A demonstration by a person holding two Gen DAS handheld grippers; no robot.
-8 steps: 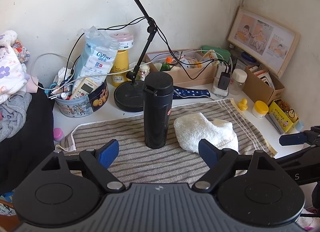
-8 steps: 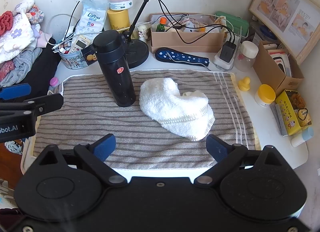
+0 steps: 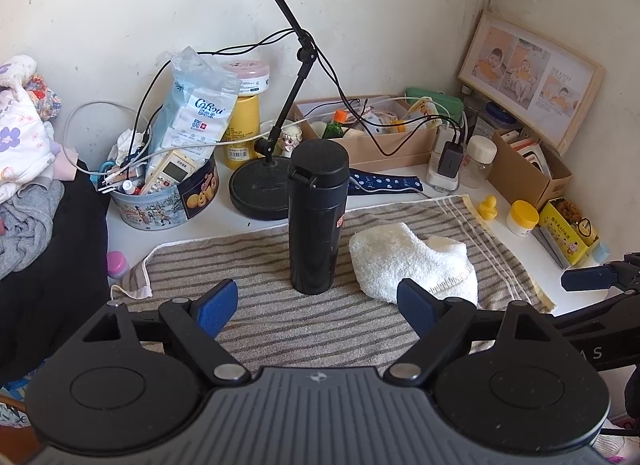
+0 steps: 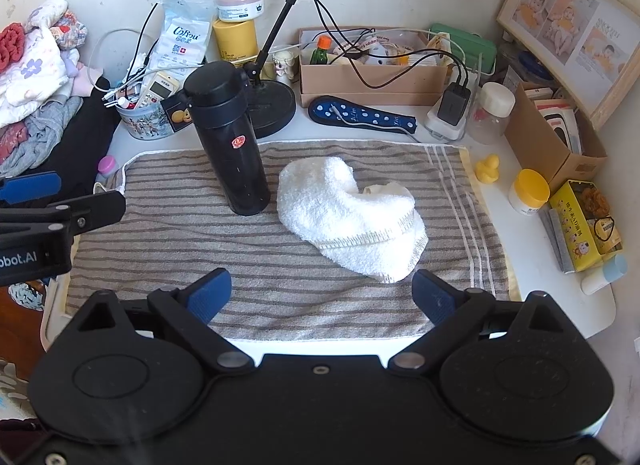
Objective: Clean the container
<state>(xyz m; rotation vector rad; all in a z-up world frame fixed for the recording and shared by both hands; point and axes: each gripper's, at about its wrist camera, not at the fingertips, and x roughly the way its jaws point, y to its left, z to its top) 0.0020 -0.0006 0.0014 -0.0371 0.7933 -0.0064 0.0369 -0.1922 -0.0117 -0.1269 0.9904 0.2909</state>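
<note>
Flask (image 4: 230, 137) bears a small red round sticker (image 4: 238, 141).

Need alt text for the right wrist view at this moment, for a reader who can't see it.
The open right gripper hovers empty over a striped towel where a tall black flask stands upright, lid on, beside a crumpled white cloth. The left gripper pokes in from the left edge, and cluttered boxes, jars and cables line the wall behind.
</note>
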